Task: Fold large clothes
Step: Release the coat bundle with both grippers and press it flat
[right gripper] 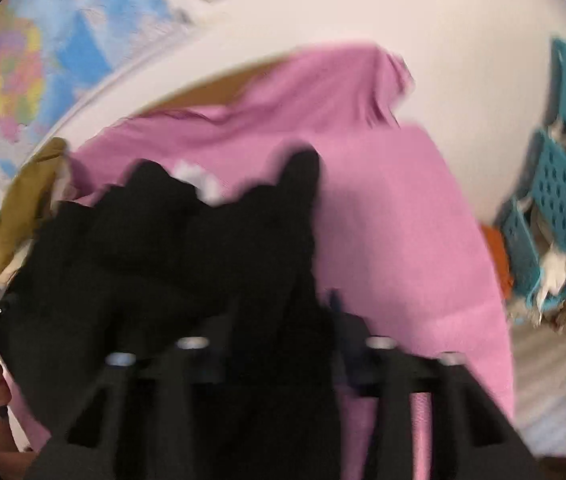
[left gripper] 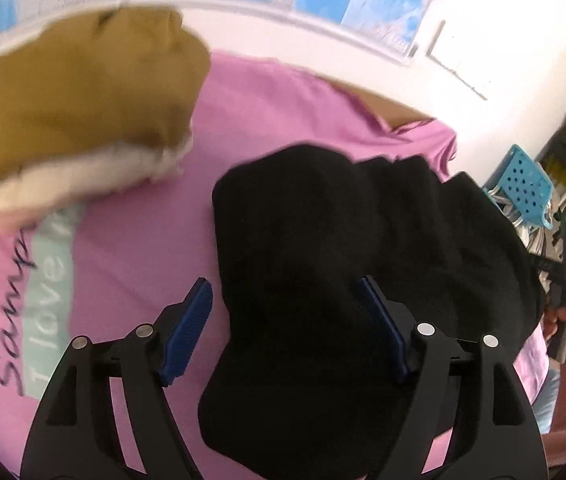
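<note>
On pink printed sheet [left gripper: 131, 248]: bunched black fabric garment [left gripper: 303, 260]. Left gripper [left gripper: 287, 328] jaws apart, straddling it; right gripper [right gripper: 279, 320] blurred, grip indeterminate. Right view alone: wall map [right gripper: 11, 80].

We see our right gripper [right gripper: 283, 320], blurred, its jaws narrowed with the black garment [right gripper: 171, 248] bunched between them over the pink sheet [right gripper: 395, 220]. Teal baskets [right gripper: 563, 192] stand at right, a map [right gripper: 11, 80] upper left.
</note>
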Motion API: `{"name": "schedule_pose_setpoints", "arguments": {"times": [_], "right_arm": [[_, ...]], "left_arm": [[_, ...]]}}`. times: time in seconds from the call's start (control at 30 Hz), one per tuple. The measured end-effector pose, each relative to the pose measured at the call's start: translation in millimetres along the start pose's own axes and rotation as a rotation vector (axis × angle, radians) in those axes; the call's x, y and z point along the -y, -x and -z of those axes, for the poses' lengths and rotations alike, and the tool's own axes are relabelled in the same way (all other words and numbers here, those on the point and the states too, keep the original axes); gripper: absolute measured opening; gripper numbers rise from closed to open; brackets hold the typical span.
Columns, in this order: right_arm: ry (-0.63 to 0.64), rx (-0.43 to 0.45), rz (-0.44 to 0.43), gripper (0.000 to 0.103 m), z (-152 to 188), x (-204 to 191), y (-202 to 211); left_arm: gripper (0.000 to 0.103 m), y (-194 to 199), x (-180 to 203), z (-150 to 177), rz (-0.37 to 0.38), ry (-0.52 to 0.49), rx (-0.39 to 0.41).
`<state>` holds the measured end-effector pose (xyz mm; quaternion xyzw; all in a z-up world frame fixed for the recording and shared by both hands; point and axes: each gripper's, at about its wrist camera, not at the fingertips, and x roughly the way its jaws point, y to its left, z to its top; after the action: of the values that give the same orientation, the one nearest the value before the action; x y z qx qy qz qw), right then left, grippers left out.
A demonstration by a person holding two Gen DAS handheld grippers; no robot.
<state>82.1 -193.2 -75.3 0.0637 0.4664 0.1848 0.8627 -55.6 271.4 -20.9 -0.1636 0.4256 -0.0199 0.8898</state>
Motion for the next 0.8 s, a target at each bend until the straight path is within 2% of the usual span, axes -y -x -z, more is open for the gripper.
{"name": "schedule_pose_setpoints", "arguments": {"times": [0.03,0.07,0.1,0.17,0.2,0.27,0.33,0.37,0.43,0.47,0.53,0.57,0.6,0.7,0.8], "right_arm": [[-0.032,-0.004,-0.049,0.024,3,7,-5],[-0.049,0.028,-0.082,0.021,5,11,-4],[-0.056,0.038,-0.088,0.013,5,12,-2],[-0.091,0.101,-0.110,0.007,3,16,14],[-0.096,0.139,-0.105,0.006,2,16,25],[-0.149,0.198,-0.156,0.006,-3,27,42],[-0.181,0.179,-0.131,0.006,-7,42,38],[-0.189,0.129,-0.122,0.006,-4,46,24],[-0.200,0.045,-0.105,0.010,3,50,-1],[-0.192,0.047,-0.099,0.012,6,48,-4],[-0.210,0.062,-0.091,0.031,8,49,7],[-0.239,0.078,-0.090,0.050,9,53,16],[-0.252,0.101,-0.090,0.053,11,55,24],[-0.191,0.177,-0.089,0.053,18,45,61],[-0.074,0.250,-0.154,0.053,31,18,94]], "left_arm": [[0.075,-2,-3,1,0.002,0.016,-0.004],[0.075,-4,-7,1,0.015,0.041,-0.010],[0.075,-3,-9,0,0.018,0.048,-0.011],[0.075,0,-4,-1,-0.012,0.021,-0.001],[0.075,0,-2,-1,-0.032,0.005,0.004],[0.074,0,0,-3,-0.041,-0.005,0.005],[0.074,-3,-4,-3,-0.041,0.012,0.000],[0.074,-6,-6,-3,-0.037,0.019,-0.004],[0.081,-9,-9,-2,-0.044,0.032,-0.014],[0.084,-10,-12,-2,-0.050,0.042,-0.019],[0.087,-8,-15,-1,-0.042,0.060,-0.026],[0.087,-3,-17,0,-0.030,0.071,-0.022],[0.087,3,-18,1,-0.025,0.080,-0.013],[0.086,22,-13,4,-0.036,0.058,0.027],[0.086,40,-2,10,-0.016,0.021,0.063]]}}
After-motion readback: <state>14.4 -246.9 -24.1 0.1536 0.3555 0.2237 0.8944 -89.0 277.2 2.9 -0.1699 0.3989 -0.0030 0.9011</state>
